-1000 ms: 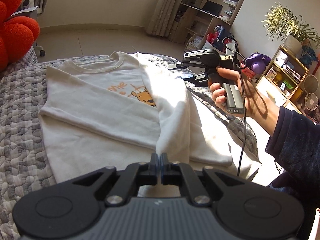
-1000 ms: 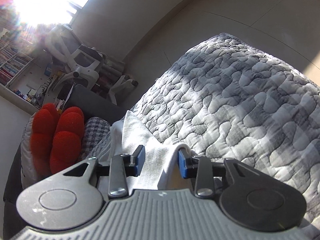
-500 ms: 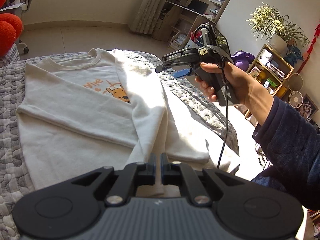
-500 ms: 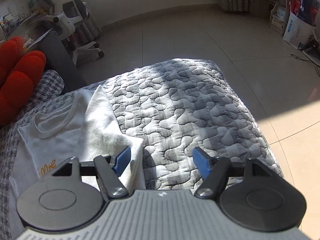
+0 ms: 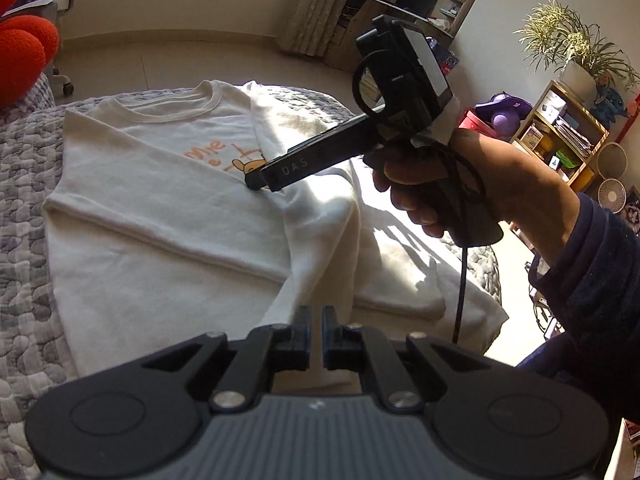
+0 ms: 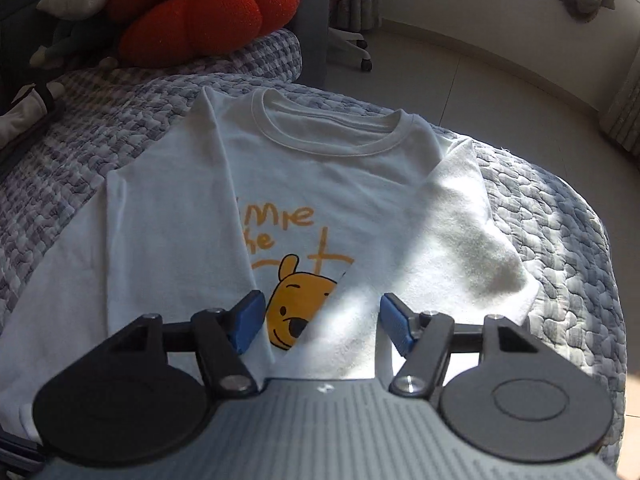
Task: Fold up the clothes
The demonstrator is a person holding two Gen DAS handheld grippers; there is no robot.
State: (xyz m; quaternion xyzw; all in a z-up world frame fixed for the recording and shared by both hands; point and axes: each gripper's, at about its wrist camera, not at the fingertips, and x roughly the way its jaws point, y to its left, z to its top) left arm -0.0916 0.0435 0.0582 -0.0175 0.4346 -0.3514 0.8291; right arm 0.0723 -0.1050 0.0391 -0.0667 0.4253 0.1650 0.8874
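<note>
From my seat the biggest thing in view is the grey quilted bed [image 6: 560, 216], and spread on it, collar away from me, lies the white sweatshirt [image 6: 320, 184] with an orange bear print on the chest. Both sleeves are laid in over the body: one sleeve [image 5: 160, 208] crosses the front in the left wrist view, and the other sleeve [image 6: 452, 232] runs down the sunlit side, partly covering the print. I judge the shirt light, soft and limp, fleecy rather than slick; it will sag and crease wherever it is not supported, and nothing here can break. A good hold would be a pinch through doubled cloth at a hem corner or a shoulder seam, so both layers come along together. My left gripper [image 5: 316, 336] has its jaws nearly together, with pale cloth showing in the slit, so it looks to be pinching a fold near the hem. My right gripper [image 6: 322, 324] stands wide open over the print, holding nothing.
</note>
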